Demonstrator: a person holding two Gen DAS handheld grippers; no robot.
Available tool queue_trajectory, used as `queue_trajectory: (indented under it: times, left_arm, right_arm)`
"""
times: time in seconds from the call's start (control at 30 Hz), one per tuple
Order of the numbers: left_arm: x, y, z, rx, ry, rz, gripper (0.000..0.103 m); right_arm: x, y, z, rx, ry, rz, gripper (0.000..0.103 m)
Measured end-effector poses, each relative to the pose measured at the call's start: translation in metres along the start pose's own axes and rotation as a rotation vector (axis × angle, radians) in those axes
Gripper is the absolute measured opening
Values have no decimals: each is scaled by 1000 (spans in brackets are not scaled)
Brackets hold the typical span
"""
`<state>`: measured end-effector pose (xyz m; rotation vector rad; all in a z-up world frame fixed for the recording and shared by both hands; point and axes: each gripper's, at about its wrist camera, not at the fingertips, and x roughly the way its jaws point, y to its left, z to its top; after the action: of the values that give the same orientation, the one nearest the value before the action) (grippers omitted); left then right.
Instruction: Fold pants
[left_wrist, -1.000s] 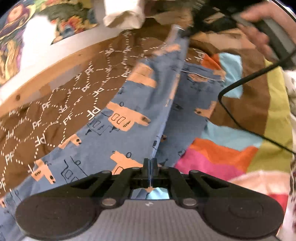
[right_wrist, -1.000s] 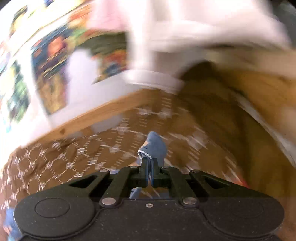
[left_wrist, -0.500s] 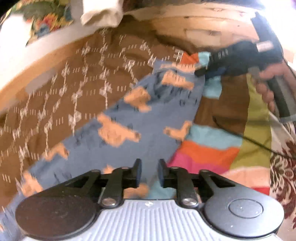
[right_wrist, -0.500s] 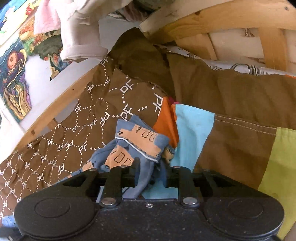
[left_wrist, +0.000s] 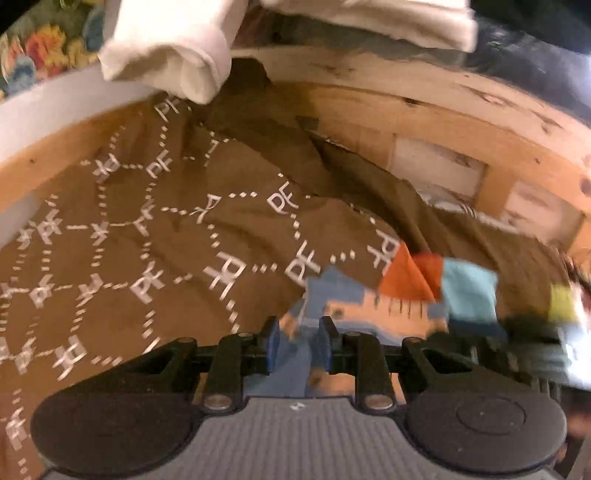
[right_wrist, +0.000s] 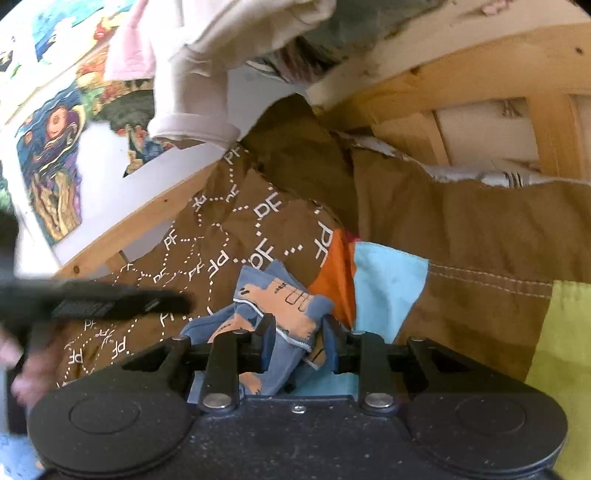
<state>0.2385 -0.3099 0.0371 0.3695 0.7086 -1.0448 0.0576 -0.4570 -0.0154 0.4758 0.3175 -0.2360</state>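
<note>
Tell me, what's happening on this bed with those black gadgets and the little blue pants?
A person is folding a small pair of blue pants with an orange print, using a hand-held two-finger tool in each hand. The pants lie bunched on a brown bedspread marked "PF", next to a colourful patchwork blanket. The right tool has its fingers apart with the pants' cloth loose between them. The left tool is also parted, over the same cloth. Neither pinches the pants just now.
</note>
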Motion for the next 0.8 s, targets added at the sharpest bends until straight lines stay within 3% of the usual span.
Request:
queue_trajectory:
  times: [0.17, 0.2, 0.23, 0.3, 0.4, 0.53, 0.67, 0.77, 0.8]
  left_arm:
    - [32, -3, 13, 0, 62, -31, 25]
    - [35, -5, 13, 6, 69, -35, 12]
    - [37, -7, 15, 8, 68, -28, 6]
    - [38, -10, 17, 13, 70, -19, 2]
    - [34, -17, 21, 64, 45, 10, 0]
    - [27, -30, 32, 132, 2, 43, 0]
    - [42, -45, 37, 210, 19, 89, 1]
    - [46, -49, 33, 218, 30, 121, 12]
    - [44, -48, 32, 207, 20, 129, 24]
  right_arm:
    - [2, -8, -1, 11, -4, 30, 29]
    - [2, -9, -1, 12, -5, 34, 28]
    - [2, -10, -2, 11, -7, 34, 26]
    - [2, -11, -2, 6, -5, 34, 25]
    - [0, -11, -2, 11, -10, 36, 11]
    - [-11, -12, -2, 23, -41, 27, 8]
    - [-12, -14, -2, 21, -34, 10, 8]
    - [-7, -17, -3, 19, -10, -2, 10]
    - [-8, -16, -4, 13, -17, -8, 11]
